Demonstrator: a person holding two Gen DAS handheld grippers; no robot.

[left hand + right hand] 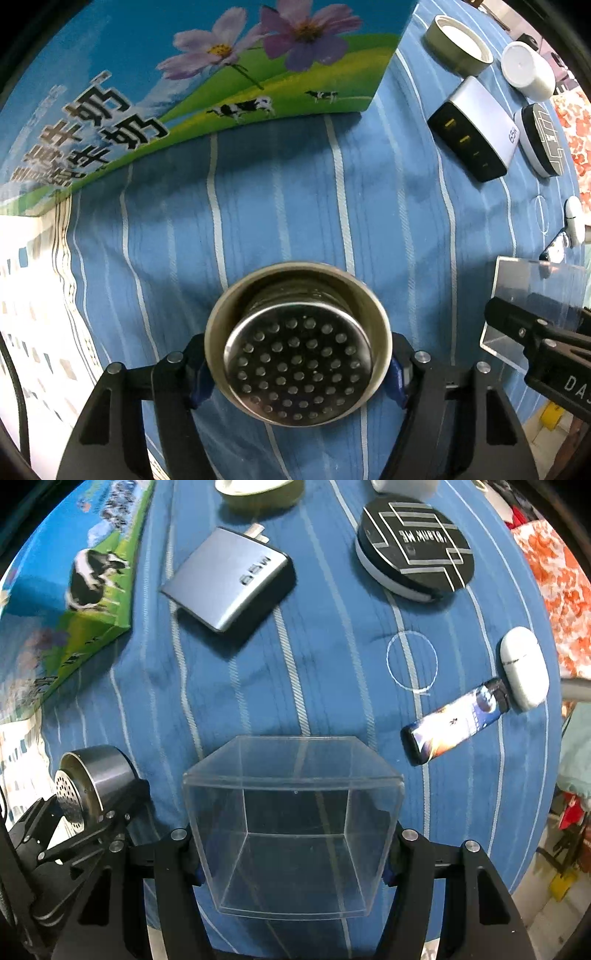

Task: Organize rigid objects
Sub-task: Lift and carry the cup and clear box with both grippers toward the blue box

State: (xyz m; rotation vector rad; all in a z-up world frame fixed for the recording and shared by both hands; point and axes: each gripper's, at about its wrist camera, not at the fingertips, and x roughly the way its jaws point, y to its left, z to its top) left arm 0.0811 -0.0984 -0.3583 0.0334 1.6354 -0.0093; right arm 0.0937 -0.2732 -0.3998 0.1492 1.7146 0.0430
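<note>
The left gripper [297, 365] pinches a metal strainer cup [297, 343] across its rim, one jaw on each side. It looks rigid and fairly light, but the smooth steel could slip, so a hold across the rim suits it. The right gripper [291, 849] clamps a clear plastic box [291, 812] by its side walls; thin, stiff and probably brittle, it wants a gentle squeeze low on the walls. Both hang just above the striped blue cloth [332, 672]. Beyond lie a 65W charger [229, 579], a round black-lidded compact [415, 542] and a milk carton box [184, 74].
</note>
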